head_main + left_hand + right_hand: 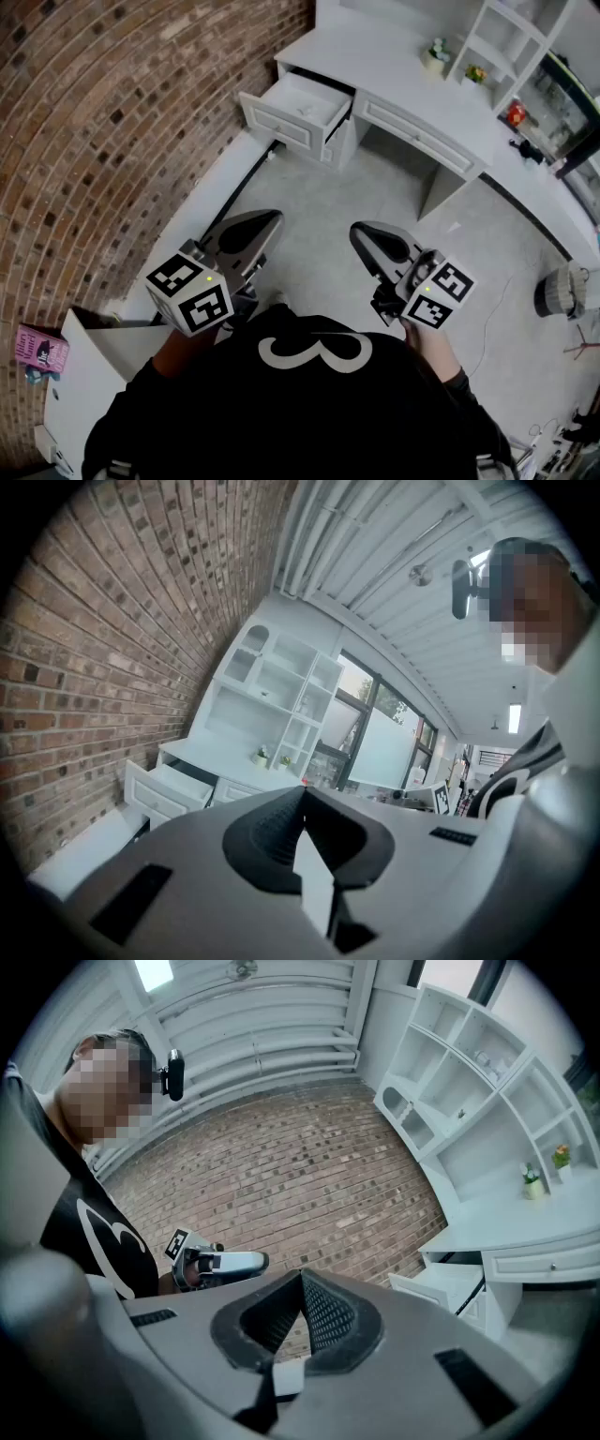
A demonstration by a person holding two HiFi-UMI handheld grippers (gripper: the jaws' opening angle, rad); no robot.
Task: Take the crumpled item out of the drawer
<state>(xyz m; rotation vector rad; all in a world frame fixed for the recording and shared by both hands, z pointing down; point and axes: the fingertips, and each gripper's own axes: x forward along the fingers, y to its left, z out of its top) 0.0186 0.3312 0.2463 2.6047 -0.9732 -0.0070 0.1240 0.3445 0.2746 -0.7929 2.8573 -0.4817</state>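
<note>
The white drawer (298, 111) stands pulled open at the left end of the white desk (412, 75), far ahead of me. A small pale thing (304, 110) lies on its floor, too small to make out. My left gripper (265, 221) and right gripper (362, 232) are both held close to my body, well short of the drawer, over the grey floor. Both are shut with nothing between their jaws. The drawer (167, 790) shows low on the left in the left gripper view. In the right gripper view the drawer (452, 1290) is at the right and the left gripper (234, 1262) at the left.
A brick wall (112, 122) runs along the left. White shelves (506, 47) rise above the desk, with small potted plants (436, 54) on top. A white cabinet (84, 366) and a pink box (39, 347) sit at lower left. A round bin (561, 292) stands at the right.
</note>
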